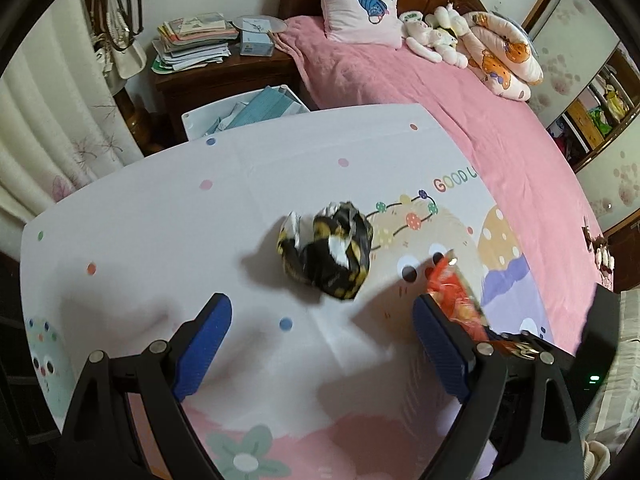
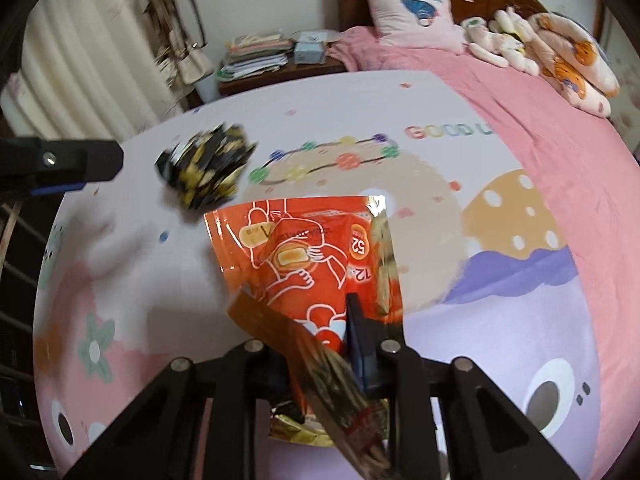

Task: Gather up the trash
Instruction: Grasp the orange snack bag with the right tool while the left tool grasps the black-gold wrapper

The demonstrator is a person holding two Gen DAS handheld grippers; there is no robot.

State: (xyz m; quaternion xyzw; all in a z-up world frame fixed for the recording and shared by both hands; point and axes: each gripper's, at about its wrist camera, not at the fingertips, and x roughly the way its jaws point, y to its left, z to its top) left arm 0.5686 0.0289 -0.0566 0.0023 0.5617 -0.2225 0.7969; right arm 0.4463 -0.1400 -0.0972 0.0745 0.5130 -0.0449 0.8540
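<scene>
Right tongs (image 2: 320,332) clenched on orange snack wrapper (image 2: 304,256), wrapper lifted off counter (image 2: 400,96), gold inner side showing near fingers. Left tongs (image 1: 322,320) released, blue pads (image 1: 208,344) wide apart, nothing between them, hovering over counter just short of crumpled black-and-yellow wrapper (image 1: 328,252). Crumpled wrapper lies on cartoon-print cloth near counter middle. Pink bed (image 1: 460,92) behind counter, pillow (image 1: 360,4) at headboard.
</scene>
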